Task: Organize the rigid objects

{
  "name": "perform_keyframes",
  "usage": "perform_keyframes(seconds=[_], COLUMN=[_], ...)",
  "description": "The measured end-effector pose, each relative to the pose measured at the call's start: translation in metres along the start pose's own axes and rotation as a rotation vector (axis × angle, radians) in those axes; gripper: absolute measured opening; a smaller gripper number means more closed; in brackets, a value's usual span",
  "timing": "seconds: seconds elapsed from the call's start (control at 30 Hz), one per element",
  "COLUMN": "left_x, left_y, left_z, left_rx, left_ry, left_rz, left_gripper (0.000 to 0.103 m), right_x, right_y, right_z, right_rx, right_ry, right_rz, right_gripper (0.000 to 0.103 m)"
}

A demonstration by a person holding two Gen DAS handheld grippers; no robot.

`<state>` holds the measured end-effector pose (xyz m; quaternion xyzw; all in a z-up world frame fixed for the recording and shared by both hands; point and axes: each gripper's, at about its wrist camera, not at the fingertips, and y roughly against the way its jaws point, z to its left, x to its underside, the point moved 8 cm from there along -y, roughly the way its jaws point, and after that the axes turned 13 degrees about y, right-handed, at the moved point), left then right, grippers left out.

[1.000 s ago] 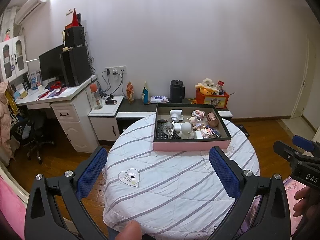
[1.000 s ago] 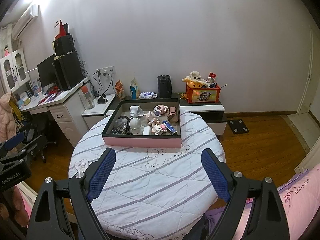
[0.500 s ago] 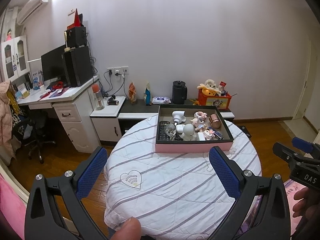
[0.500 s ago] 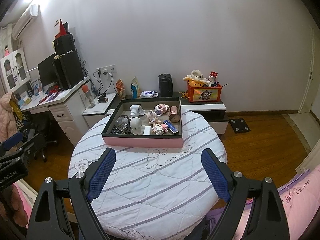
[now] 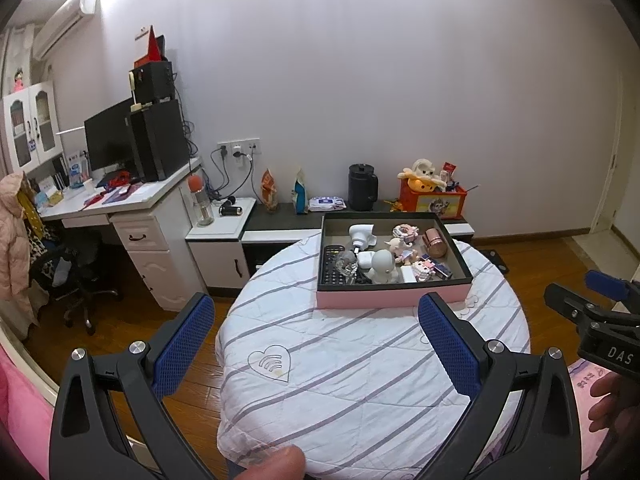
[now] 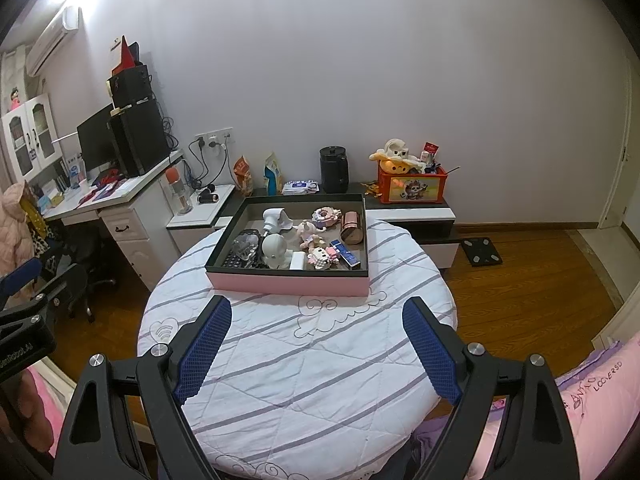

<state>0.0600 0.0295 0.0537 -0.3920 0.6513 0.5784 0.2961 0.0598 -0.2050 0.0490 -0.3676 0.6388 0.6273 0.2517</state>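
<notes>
Pink tray (image 6: 288, 283) — rectangular, dark-lined; quilted round table (image 6: 320, 380).

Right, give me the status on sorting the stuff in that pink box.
Done: nothing visibly sorted; the white figurine, rose-gold cylinder, remote and small toys all sit jumbled inside the pink box on the round table. In hand: nothing; left gripper and right gripper hover open, short of the box. Left: all of the organizing.
</notes>
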Motion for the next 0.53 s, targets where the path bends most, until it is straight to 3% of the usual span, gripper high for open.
perform_keyframes(seconds=[0.53], left_x=[-0.002], left_y=[-0.002], left_z=[0.010], left_rx=[0.026], left_ry=[0.028], left_rz=[0.005], left_gripper=[0.103], right_x=[0.002], right_y=[-0.004], right_z=[0.004], right_rx=[-0.001], right_ry=[0.005], right_rz=[0.008], right_gripper=[0.089])
